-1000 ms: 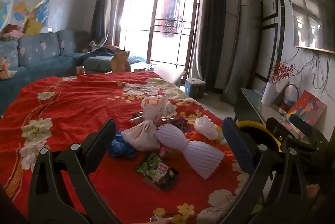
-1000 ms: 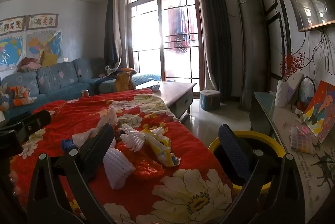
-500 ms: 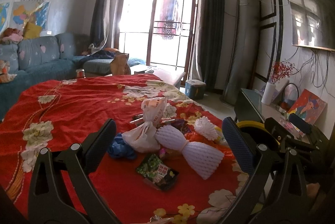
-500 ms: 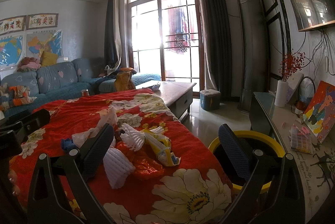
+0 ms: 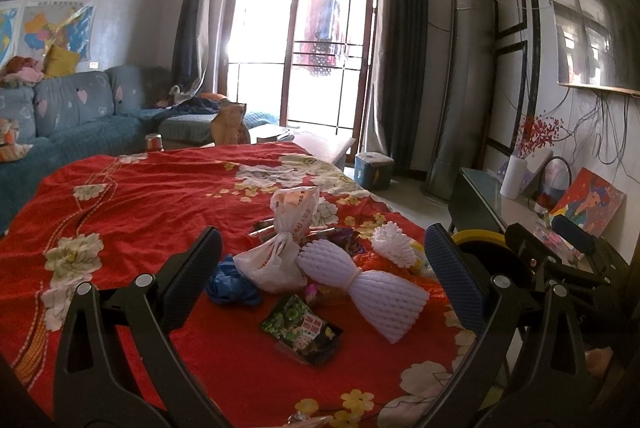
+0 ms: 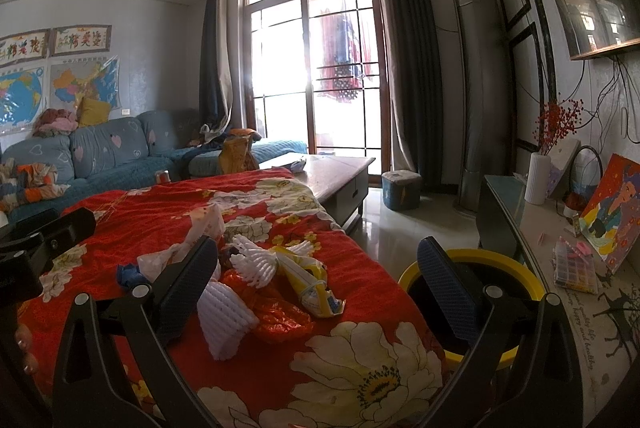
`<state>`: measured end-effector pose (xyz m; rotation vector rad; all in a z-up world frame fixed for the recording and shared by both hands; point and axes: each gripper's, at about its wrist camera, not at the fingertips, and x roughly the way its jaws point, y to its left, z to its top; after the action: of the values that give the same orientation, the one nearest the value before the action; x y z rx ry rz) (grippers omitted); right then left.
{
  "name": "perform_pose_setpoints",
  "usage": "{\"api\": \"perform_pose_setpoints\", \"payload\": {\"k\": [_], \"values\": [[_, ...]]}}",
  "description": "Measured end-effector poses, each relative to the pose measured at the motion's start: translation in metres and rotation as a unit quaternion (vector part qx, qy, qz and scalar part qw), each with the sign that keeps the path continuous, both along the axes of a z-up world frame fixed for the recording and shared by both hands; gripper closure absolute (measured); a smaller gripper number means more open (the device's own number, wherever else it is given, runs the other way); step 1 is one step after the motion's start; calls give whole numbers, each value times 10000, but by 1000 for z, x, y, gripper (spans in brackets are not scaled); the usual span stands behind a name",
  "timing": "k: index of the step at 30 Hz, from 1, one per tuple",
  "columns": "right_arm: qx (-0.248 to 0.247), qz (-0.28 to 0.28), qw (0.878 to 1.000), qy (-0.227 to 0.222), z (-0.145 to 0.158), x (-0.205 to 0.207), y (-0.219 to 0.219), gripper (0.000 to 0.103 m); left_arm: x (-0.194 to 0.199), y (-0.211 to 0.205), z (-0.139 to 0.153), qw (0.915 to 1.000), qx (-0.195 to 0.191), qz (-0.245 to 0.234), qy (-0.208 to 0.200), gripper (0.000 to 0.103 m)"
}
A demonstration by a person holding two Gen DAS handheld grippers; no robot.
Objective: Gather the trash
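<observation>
Evidently nothing is collected yet: both the left gripper [image 5: 320, 264] and right gripper [image 6: 318, 268] hang spread and empty above the red cloth [image 5: 132, 196], the trash pile [image 5: 320, 268] untouched, the yellow-rimmed bin [image 6: 516, 268] just beside it.

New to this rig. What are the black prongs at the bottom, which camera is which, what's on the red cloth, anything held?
No robot arm: a person carries a two-finger gripper in each hand, each with a fisheye camera looking along its fingers. The prongs are those fingers. One picture is from the left gripper, the other from the right gripper. Both are open, holding nothing. On the red cloth lies trash: a tied white plastic bag, white foam netting, a green snack wrapper, a blue wad. A yellow-rimmed bin stands beside it.
</observation>
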<state>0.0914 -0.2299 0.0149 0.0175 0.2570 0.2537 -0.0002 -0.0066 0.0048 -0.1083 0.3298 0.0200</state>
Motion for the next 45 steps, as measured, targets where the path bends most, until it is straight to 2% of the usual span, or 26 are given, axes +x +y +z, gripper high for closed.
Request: {"api": "perform_pose_setpoints", "payload": {"k": [19,26,33,39,45], "values": [[2,17,10000,27,2,4,0,6,-2,-1,2,10000,9,-13,15,10],[-30,124,9999,91,-22,8,2,6,-1,13,0,9998,-137,-52,109,10],[-207,517,9978,349,-20,22,26,6,6,35,-4,9994,-297,72,170,10],[-434,862,9939,540,-21,29,44,6,10,46,-6,9992,-235,249,217,10],[-591,1209,9883,713,-18,42,58,6,25,60,-13,9976,-319,331,517,10]]}}
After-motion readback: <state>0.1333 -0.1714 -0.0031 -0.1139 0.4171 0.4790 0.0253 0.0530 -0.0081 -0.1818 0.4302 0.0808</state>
